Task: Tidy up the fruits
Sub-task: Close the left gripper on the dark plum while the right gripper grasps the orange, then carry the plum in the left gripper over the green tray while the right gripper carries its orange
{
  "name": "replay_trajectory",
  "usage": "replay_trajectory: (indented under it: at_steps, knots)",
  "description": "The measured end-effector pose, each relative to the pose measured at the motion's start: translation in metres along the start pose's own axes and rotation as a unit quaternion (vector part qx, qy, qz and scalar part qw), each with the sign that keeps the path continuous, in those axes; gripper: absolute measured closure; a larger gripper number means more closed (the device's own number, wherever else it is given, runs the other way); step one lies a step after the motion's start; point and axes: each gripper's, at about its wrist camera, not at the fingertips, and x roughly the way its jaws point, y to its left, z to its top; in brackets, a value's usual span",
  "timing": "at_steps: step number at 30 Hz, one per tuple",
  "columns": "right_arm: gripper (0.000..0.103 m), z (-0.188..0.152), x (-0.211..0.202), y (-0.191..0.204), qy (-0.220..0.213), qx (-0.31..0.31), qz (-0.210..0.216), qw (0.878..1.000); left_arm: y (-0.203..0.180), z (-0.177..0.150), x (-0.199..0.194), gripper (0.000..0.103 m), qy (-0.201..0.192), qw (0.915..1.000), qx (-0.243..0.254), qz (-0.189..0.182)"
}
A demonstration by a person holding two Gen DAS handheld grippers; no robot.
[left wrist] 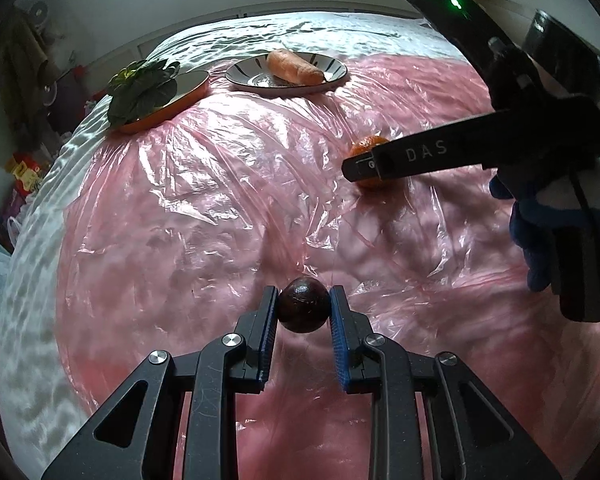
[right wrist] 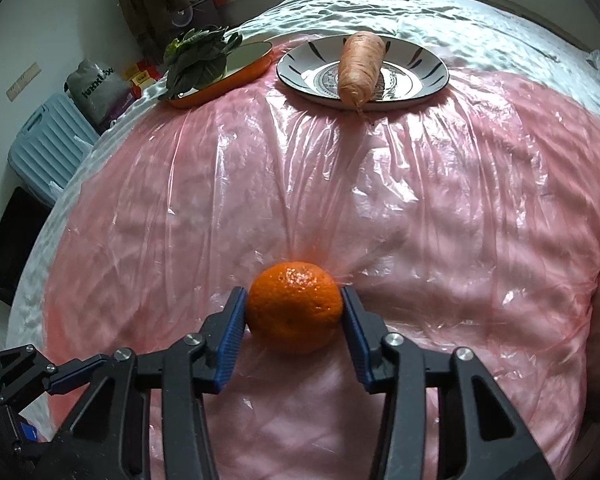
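Observation:
A small, dark, round fruit (left wrist: 303, 310) sits between the blue pads of my left gripper (left wrist: 303, 300), which is shut on it just above the pink plastic sheet (left wrist: 188, 208). In the right wrist view an orange (right wrist: 295, 306) fills the gap of my right gripper (right wrist: 294, 300), and both pads press its sides. The left wrist view shows the same orange (left wrist: 366, 145) at the right, half hidden behind a black finger of the right gripper (left wrist: 366, 170). The orange rests on the sheet.
At the far edge a striped plate (right wrist: 420, 68) holds a carrot (right wrist: 360, 68), and beside it an orange dish (right wrist: 244, 72) holds a leafy green (right wrist: 196, 60). A gloved hand (left wrist: 560, 216) holds the right gripper. A blue suitcase (right wrist: 48, 148) stands left of the bed.

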Motion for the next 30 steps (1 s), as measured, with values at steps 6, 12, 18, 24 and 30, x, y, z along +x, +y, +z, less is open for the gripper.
replay_trajectory:
  at_steps: [6, 12, 18, 24, 30]
  knots:
    - [0.027, -0.001, 0.004, -0.003, 0.007, 0.008, 0.003, 1.000, 0.002, 0.000, -0.005, 0.081, -0.004, 1.0000, -0.009, 0.001]
    - [0.027, 0.001, 0.012, 0.002, 0.016, -0.006, -0.013, 1.000, 0.007, -0.002, -0.009, 0.081, -0.008, 0.9997, -0.021, 0.002]
    - [0.028, 0.001, 0.011, 0.005, 0.016, -0.017, -0.016, 1.000, 0.014, -0.003, -0.016, 0.082, -0.011, 0.9989, -0.044, -0.007]
    - [0.029, 0.004, -0.003, -0.005, 0.007, 0.013, 0.017, 1.000, 0.020, 0.000, -0.023, 0.082, -0.014, 0.9971, -0.072, -0.020]
    - [0.030, 0.003, -0.019, -0.014, -0.005, 0.038, 0.034, 0.999, 0.019, 0.001, -0.030, 0.082, -0.019, 0.9965, -0.079, -0.019]
